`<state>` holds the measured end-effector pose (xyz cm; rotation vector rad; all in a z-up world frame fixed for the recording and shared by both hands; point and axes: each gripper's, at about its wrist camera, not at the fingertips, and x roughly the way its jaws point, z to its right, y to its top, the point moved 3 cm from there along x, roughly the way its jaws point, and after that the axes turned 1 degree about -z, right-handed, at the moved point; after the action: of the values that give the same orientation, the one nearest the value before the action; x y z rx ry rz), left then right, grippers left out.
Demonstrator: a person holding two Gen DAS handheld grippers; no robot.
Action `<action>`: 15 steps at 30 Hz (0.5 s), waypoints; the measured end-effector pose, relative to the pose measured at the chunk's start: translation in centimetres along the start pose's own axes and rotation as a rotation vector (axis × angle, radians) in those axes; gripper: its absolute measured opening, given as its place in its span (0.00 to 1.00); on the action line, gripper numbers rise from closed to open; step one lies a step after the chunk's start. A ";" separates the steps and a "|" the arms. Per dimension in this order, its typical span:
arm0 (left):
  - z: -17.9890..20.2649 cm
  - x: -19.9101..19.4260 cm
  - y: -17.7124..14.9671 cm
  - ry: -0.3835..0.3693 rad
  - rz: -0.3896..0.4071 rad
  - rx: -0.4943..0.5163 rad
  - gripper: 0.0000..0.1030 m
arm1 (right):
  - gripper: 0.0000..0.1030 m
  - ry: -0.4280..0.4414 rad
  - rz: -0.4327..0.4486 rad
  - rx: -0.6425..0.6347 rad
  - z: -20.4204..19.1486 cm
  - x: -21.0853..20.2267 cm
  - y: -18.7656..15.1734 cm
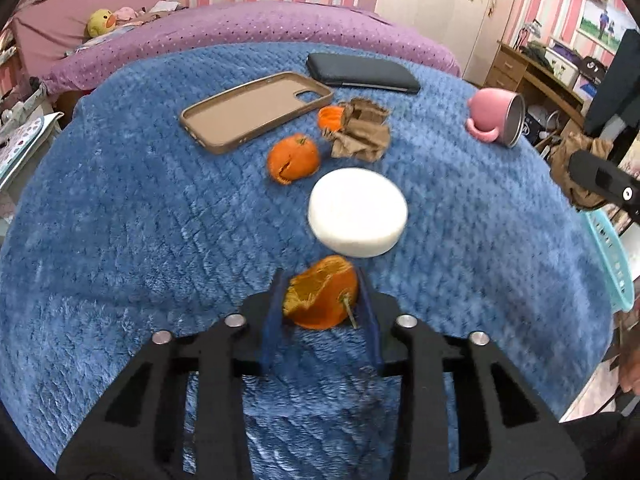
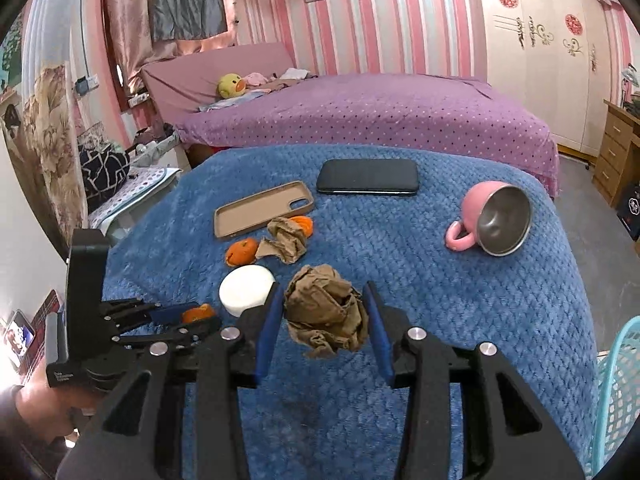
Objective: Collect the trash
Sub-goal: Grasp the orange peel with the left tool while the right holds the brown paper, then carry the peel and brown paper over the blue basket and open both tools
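My left gripper (image 1: pixel 320 280) is shut on a torn orange peel (image 1: pixel 320 304) just above the blue blanket (image 1: pixel 120 220), close in front of a white round disc (image 1: pixel 358 212). In the right wrist view the same gripper (image 2: pixel 200 318) holds that peel (image 2: pixel 198 314) at the lower left. My right gripper (image 2: pixel 322 292) is shut on a crumpled wad of brown paper (image 2: pixel 326 314), lifted off the blanket. Farther back lie another orange peel (image 1: pixel 294 158), a small peel piece (image 1: pixel 330 116) and a second crumpled brown paper (image 1: pixel 360 130).
A tan phone case (image 1: pixel 256 110) and a black phone (image 1: pixel 362 72) lie at the back. A pink mug (image 1: pixel 496 118) rests on its side at the right. A teal basket (image 2: pixel 620 380) stands beside the table's right edge. A purple bed (image 2: pixel 360 112) is behind.
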<state>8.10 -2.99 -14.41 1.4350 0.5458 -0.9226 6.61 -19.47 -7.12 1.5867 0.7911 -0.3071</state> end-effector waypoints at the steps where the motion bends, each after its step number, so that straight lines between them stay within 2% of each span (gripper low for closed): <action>1: 0.2 -0.3 0.1 -0.008 0.007 0.001 0.29 | 0.40 -0.002 0.002 0.003 0.2 -0.2 0.0; 9: 1.1 -4.1 2.1 -0.024 0.138 -0.022 0.29 | 0.41 -0.021 0.045 0.023 1.9 -2.1 0.4; 15: 3.6 -7.2 3.1 -0.066 0.232 0.022 0.29 | 0.41 -0.063 0.093 0.050 3.5 -3.9 0.8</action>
<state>5.80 -5.39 -6.44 1.4478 0.3134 -0.7893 5.18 -23.98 -4.80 1.6479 0.6635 -0.3095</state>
